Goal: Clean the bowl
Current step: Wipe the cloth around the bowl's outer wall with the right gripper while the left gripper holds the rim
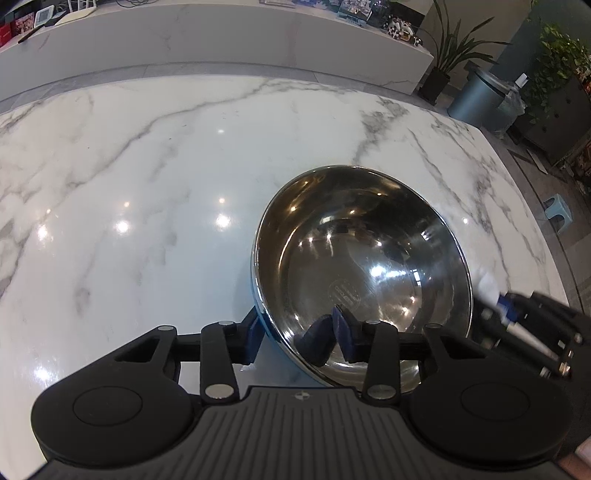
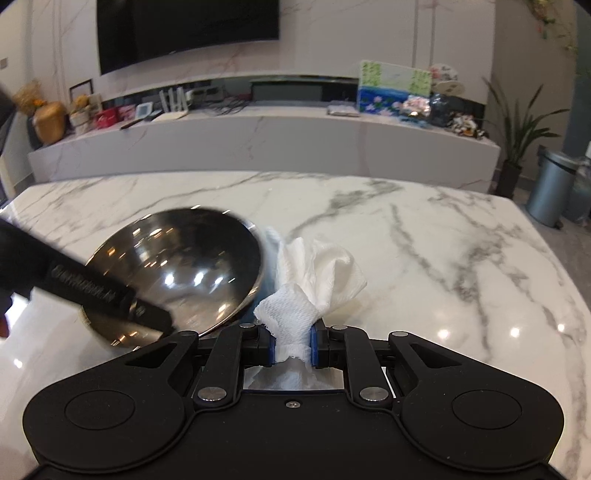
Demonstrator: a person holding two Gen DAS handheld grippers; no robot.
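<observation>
A shiny steel bowl [image 1: 369, 258] with a blue outer wall sits tilted on the white marble table [image 1: 147, 184]. My left gripper [image 1: 297, 328] straddles its near rim, one blue pad outside and one inside, shut on the rim. In the right wrist view the bowl [image 2: 177, 258] lies left of centre, with the left gripper [image 2: 147, 314] reaching in from the left. My right gripper [image 2: 291, 339] is shut on a crumpled white paper towel [image 2: 317, 269], which hangs just beside the bowl's right rim. The left wrist view shows the right gripper [image 1: 506, 310] and the towel [image 1: 488, 287] at the bowl's right side.
Beyond the table [image 2: 406, 229] runs a low marble counter [image 2: 258, 144] with boxes, pictures and ornaments. A grey bin [image 2: 550, 192] and a potted plant [image 2: 517, 147] stand at the far right. A dark screen [image 2: 184, 29] hangs on the wall.
</observation>
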